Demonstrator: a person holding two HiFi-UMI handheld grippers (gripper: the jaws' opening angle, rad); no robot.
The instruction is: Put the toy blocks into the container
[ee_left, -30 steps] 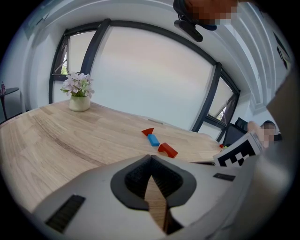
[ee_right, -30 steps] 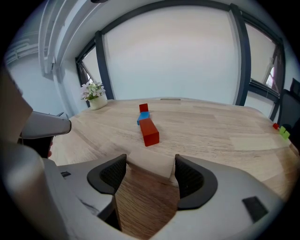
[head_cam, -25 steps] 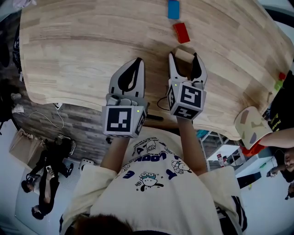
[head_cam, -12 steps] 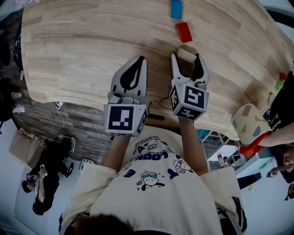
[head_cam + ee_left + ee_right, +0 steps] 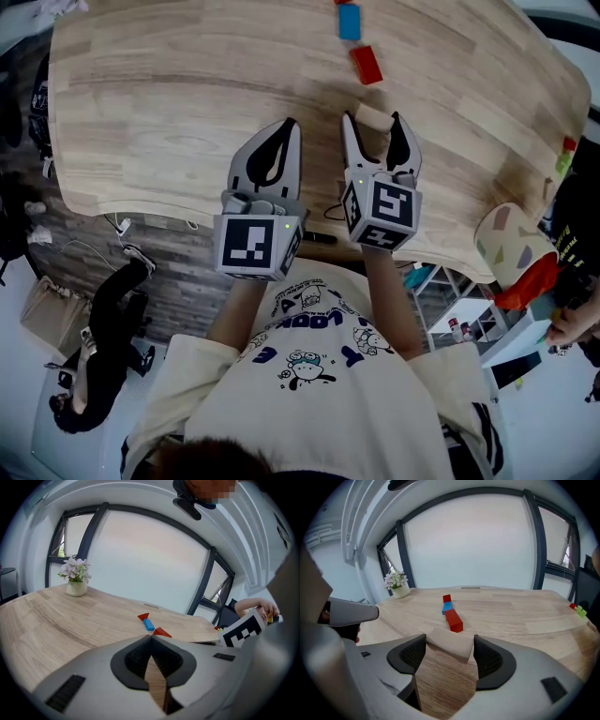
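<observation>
- The right claw point(image 5: 373, 120) point(image 5: 450, 640) is staying clamped on the plain wooden block point(image 5: 375, 114) point(image 5: 449, 646), with one jaw pressing each side. The gap between the jaws is reading the same as a second ago.
- That wooden block is resting on the desk point(image 5: 169, 94), just on the person's side of the red block point(image 5: 366, 64) point(image 5: 453, 620). It is keeping the same place there as before.
- The left claw point(image 5: 288, 125) point(image 5: 150, 637) is holding its jaws together at the tips with nothing between them. It is sitting left of the red block and nearer the person, about as it was earlier.
- The blue block point(image 5: 349, 21) point(image 5: 447, 607) is lying just beyond the red block, and the pair has not shifted on the desk.
- The pale container with coloured shapes point(image 5: 511, 246) is hanging off the desk's edge, well right of the red block and nearer the person. It is sitting slightly higher in the head view than a second ago, and an orange patch point(image 5: 530, 281) is now showing under it.
- The forearm that was reaching in beside the container earlier is no longer crossing that spot.
</observation>
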